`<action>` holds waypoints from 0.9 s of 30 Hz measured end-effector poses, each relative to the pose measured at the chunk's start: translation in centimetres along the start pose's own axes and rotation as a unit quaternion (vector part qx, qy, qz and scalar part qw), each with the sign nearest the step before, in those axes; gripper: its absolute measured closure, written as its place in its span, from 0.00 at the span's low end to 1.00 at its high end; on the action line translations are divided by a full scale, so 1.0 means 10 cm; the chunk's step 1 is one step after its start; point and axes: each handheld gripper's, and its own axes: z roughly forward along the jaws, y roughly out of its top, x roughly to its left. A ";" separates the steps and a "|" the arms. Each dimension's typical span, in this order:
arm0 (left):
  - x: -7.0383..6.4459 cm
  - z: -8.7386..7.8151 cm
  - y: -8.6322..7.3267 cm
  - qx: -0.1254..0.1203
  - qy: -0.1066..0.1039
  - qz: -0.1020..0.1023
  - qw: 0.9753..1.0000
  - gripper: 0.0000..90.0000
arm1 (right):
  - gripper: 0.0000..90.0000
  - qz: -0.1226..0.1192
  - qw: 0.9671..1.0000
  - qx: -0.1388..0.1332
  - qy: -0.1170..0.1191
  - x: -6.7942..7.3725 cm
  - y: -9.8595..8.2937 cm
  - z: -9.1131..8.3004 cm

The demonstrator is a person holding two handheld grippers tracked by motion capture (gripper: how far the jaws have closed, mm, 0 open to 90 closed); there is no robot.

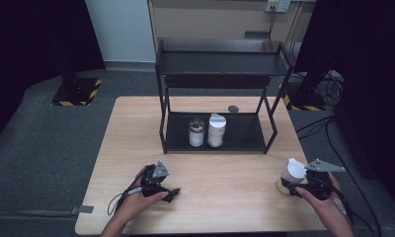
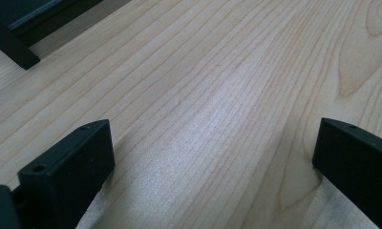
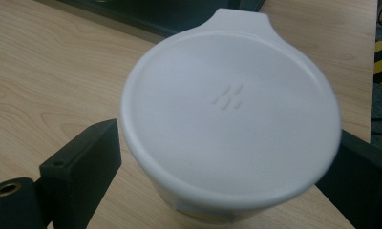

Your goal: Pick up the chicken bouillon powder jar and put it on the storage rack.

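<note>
A white tub with a tabbed white lid stands near the table's right front corner. My right gripper sits around its base, held by a hand. In the right gripper view the lid lies between the two jaws, which stand wide apart on either side of the tub; I cannot tell whether they touch it, so my right gripper is open. My left gripper rests low at the left front of the table. It is open with only bare wood between its jaws.
A black two-tier rack stands at the table's back middle. On its lower shelf are a glass jar with a metal lid and a second white-lidded tub. A small dark disc lies behind the rack. One rack foot is near.
</note>
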 end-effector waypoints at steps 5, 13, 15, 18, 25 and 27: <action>0.00 0.00 0.00 0.000 0.000 0.000 1.000 0.00 | 0.11 -0.003 1.000 0.006 0.000 0.00 0.00 0.02; 0.00 0.00 0.00 0.000 0.000 0.000 1.000 0.00 | 0.15 -0.001 1.000 0.011 -0.001 0.00 0.01 0.03; 0.00 0.00 0.00 0.000 0.000 0.000 1.000 0.00 | 0.16 -0.002 1.000 0.010 -0.002 0.00 0.01 0.03; 0.00 0.00 0.00 0.000 0.000 0.000 1.000 0.00 | 0.17 -0.003 1.000 0.012 -0.003 0.01 0.02 0.03; 0.00 0.00 0.00 0.000 0.000 0.000 1.000 0.00 | 0.19 -0.005 1.000 0.014 -0.003 0.02 0.02 0.05; 0.00 0.00 0.00 0.000 0.000 0.000 1.000 0.00 | 0.19 -0.006 1.000 0.016 -0.004 0.02 0.02 0.06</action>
